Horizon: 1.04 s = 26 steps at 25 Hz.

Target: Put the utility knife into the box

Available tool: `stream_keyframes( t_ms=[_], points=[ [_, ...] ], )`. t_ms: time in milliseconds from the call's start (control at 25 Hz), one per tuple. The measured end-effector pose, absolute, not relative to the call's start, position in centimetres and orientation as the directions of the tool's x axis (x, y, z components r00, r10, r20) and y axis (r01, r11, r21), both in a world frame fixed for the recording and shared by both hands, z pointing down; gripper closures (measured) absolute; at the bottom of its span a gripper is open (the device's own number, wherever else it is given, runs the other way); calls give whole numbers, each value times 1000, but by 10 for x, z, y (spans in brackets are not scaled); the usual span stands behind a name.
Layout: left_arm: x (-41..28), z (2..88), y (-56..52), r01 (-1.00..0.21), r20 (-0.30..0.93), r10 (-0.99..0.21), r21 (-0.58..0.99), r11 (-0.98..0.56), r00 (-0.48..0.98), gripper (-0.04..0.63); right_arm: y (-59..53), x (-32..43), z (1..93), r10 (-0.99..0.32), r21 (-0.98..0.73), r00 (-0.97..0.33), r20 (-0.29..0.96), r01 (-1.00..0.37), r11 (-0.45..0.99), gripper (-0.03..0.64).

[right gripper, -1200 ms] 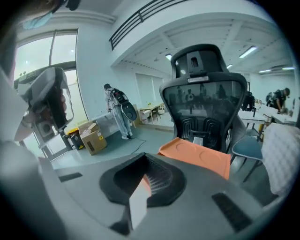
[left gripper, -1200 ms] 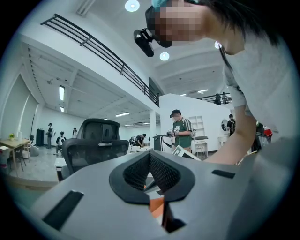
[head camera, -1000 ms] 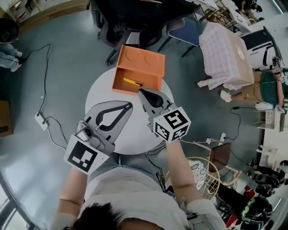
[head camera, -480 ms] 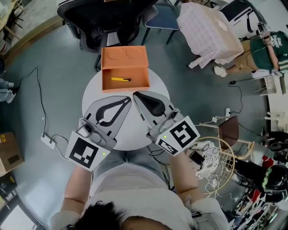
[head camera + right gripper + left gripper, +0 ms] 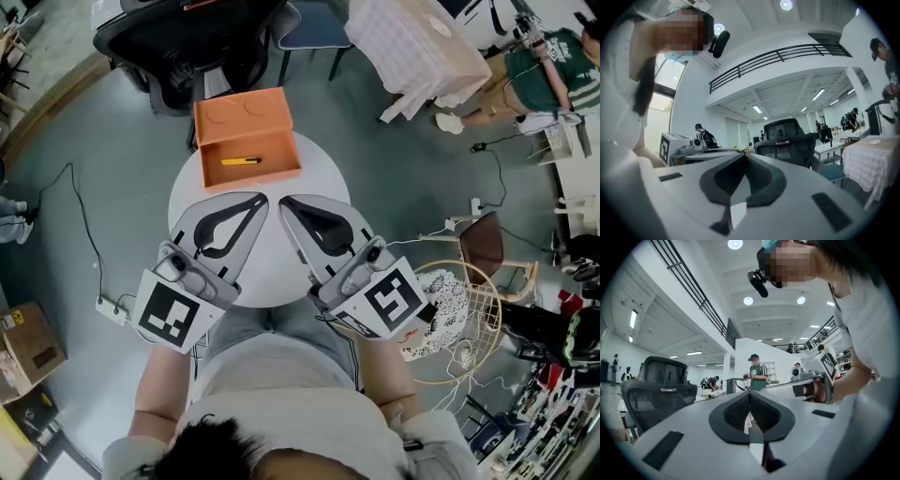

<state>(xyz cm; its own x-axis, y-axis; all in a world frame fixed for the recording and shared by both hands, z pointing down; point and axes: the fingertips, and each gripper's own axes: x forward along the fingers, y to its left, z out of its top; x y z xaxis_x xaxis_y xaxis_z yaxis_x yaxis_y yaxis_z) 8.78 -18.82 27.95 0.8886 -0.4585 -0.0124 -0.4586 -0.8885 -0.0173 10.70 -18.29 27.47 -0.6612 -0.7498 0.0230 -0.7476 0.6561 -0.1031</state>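
We find the yellow utility knife (image 5: 241, 160) lying flat inside the open orange box (image 5: 251, 182), in the upper middle of the head view, at the far edge of the round white table (image 5: 267, 267). Its long axis runs left to right across the frame, along the box's front wall; which end bears the blade we cannot tell. Our left gripper (image 5: 261, 198) and right gripper (image 5: 285, 201) hover side by side just below the box, clear of it, each with its jaws pressed together on nothing.

Bright ceiling light, fisheye-warped edges
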Motion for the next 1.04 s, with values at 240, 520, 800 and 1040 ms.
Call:
stream_keyframes(
  t_ms=[240,520,800,1040],
  points=[
    [94,277,-182,-437,-14,-437,-30,-899,899,586,-173,108,269,-763,-80,-646,13,-762,643,611],
    [87,275,-174,-443,-20,-442,-29,-896,897,586,-167,103,266,-763,-72,-646,7,-761,644,609],
    [81,272,-165,-458,-36,-457,-33,-888,889,586,-158,95,263,-753,-58,-658,2,-752,657,611],
    [76,269,-159,-466,-43,-465,-30,-884,884,586,-151,91,260,-750,-47,-661,0,-750,660,611]
  ],
)
